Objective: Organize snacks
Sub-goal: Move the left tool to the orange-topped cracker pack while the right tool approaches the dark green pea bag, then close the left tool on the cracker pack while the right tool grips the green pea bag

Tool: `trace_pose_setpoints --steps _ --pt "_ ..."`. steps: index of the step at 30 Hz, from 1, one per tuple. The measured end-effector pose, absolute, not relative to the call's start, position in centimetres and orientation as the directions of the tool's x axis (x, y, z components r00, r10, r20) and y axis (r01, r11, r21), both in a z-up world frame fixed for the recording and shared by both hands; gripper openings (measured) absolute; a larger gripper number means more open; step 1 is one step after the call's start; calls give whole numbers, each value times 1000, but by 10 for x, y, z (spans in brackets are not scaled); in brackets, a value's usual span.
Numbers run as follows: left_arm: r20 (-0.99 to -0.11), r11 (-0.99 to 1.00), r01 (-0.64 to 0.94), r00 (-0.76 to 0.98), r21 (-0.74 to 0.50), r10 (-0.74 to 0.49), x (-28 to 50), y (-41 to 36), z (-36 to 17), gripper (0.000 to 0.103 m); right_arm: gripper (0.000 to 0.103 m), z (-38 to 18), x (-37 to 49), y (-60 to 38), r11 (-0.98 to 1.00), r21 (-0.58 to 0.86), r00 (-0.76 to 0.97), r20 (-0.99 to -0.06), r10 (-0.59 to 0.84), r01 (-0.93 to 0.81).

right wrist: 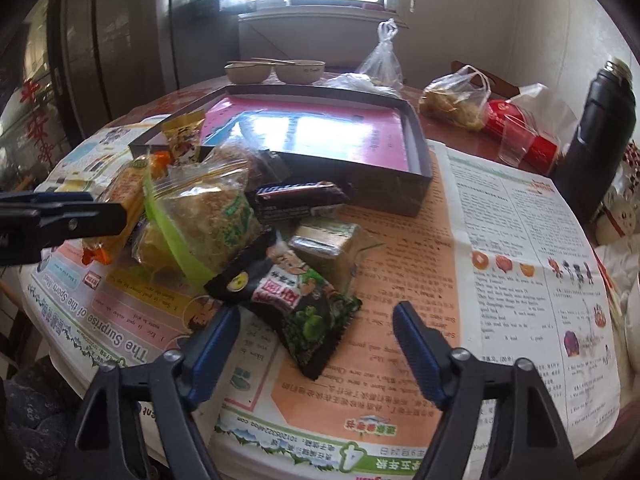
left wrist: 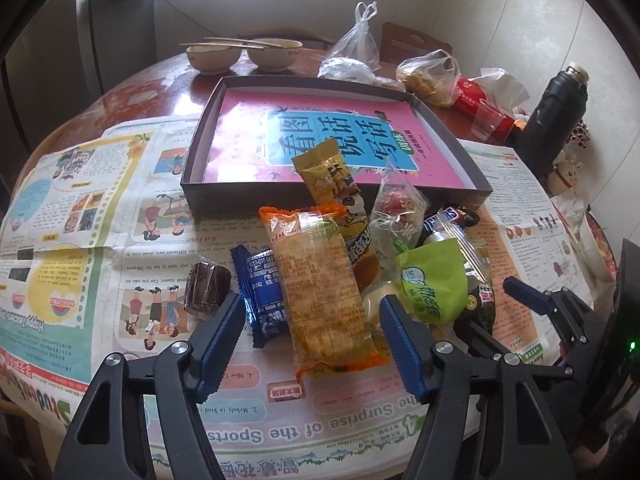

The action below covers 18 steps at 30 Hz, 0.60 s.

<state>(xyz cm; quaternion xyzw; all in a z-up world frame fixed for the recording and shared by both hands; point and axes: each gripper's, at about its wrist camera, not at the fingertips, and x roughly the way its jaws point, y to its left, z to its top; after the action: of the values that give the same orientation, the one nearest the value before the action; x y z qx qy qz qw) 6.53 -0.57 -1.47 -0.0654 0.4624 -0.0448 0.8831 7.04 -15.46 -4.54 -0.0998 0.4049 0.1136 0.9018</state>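
Snack pile (left wrist: 352, 256) sits on the newspaper-covered surface (left wrist: 100, 216), right at 6 o'clock of the open box (left wrist: 192, 196); bowls (left wrist: 214, 56) and a flask (left wrist: 554, 112) sit behind. Only the left view shows the blue wafer pack (left wrist: 262, 292). Left gripper (left wrist: 312, 320) jaws are spread wide around the orange-edged cake pack (left wrist: 324, 292), empty. Right gripper (right wrist: 316, 332) jaws gape too, the black-green pack (right wrist: 296, 300) between them.

Snack packets in pile: about nine, some overlap so count is rough. One orange-edged packet (left wrist: 324, 292), one blue packet (left wrist: 262, 296), one brown wrapped cake (left wrist: 206, 286), one yellow packet (left wrist: 328, 176), one green packet (left wrist: 434, 280), one black packet (right wrist: 296, 300). One box (left wrist: 224, 200), one pink book (left wrist: 320, 128) inside. Two bowls (left wrist: 214, 56) (left wrist: 274, 54). Two plastic bags (left wrist: 356, 46) (left wrist: 430, 76). One black flask (left wrist: 554, 116). One clear cup (left wrist: 486, 118).
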Motion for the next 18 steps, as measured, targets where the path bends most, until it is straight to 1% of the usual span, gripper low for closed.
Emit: trace_pose_setpoints --steps 1,2,4,10,12,13,15,18 --pt "-813 987 17 566 -160 -141 66 -5 -16 70 68 -47 71 -152 951 -90 641 -757 127 -295" --pt "-814 986 17 562 -165 -146 68 -5 -17 66 65 -48 72 -150 948 -92 636 -760 130 -304" --pt "-818 984 19 552 -178 -159 70 -5 -20 62 63 -50 73 -147 945 -94 638 -758 137 -314" --pt "-828 981 5 534 -196 -169 74 -1 -25 58 59 -50 79 -142 941 -104 650 -747 140 -322" --pt "-829 981 3 534 -194 -166 76 0 -24 57 55 -50 82 -144 943 -94 651 -745 145 -318" --pt "-830 981 2 533 -194 -165 77 0 -24 55 52 -50 83 -147 946 -79 649 -745 153 -313" --pt "-831 981 2 530 -196 -167 79 1 -24 52 51 -50 85 -153 950 -40 644 -744 179 -310" --pt "-833 981 -6 528 -196 -163 82 3 -25 41 50 -48 87 -167 953 46 634 -737 235 -300"
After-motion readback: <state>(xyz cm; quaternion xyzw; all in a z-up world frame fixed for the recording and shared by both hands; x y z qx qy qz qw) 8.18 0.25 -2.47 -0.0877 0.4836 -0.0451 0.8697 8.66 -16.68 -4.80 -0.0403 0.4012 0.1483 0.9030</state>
